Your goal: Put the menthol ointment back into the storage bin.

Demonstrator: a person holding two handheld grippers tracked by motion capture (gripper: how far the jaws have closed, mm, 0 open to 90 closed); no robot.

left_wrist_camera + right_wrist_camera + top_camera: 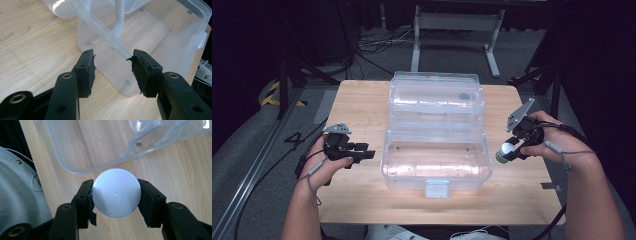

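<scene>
A clear plastic box [435, 176] stands open in the middle of the wooden table [362, 100], its lid [437, 97] laid back behind it. My right gripper [508, 151] hovers just right of the box, shut on a white bulb [507, 147] with a dark green base. In the right gripper view the bulb's round white head [116, 192] sits between the two pads, with the box rim [65, 162] beyond it. My left gripper [370, 153] is at the box's left side, open and holding nothing. Its jaws [113, 68] frame a corner of the box [100, 30].
A white latch [436, 188] hangs at the front of the box. The inside of the box looks bare. Bare table lies on both sides of the box and along the front edge. Cables and a metal frame [457, 30] are on the floor behind the table.
</scene>
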